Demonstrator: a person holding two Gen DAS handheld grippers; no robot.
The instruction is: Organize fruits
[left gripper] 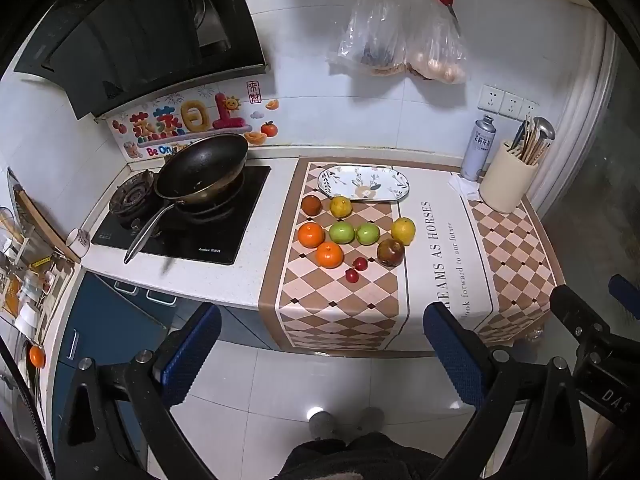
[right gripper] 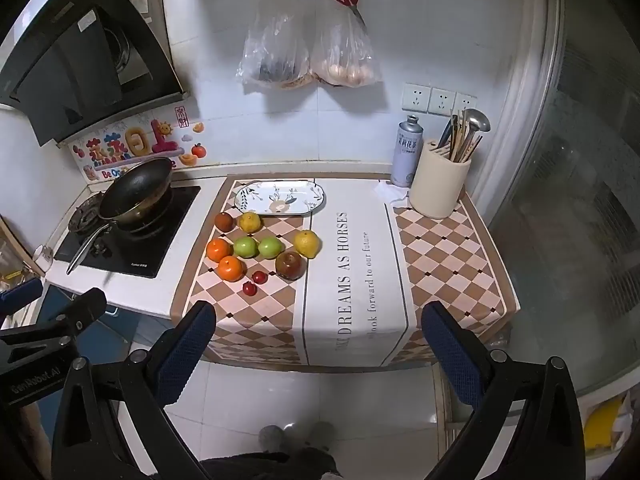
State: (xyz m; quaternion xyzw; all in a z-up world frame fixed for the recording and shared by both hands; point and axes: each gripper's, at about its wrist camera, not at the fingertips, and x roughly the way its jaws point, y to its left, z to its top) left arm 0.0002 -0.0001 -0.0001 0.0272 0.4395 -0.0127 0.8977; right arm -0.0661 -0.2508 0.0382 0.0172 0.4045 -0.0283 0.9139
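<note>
Scattered loose on the checkered mat (left gripper: 344, 312) before the oval plate (left gripper: 362, 184): two oranges (left gripper: 311, 235), two green apples (left gripper: 342, 233), yellow lemon (left gripper: 403, 231), brownish fruit (left gripper: 390, 252). Spread wide, empty, off the counter: left gripper (left gripper: 320, 352), right gripper (right gripper: 320, 348).

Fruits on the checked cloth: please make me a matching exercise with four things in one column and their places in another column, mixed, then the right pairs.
Things:
1. oval plate
2. two green fruits
3. two small red fruits
4. wok

Places:
A. nearest the counter's front edge
B. on the stove
C. behind all the fruits, near the wall
D. side by side in the middle row

Pairs: 1-C, 2-D, 3-A, 4-B
</note>
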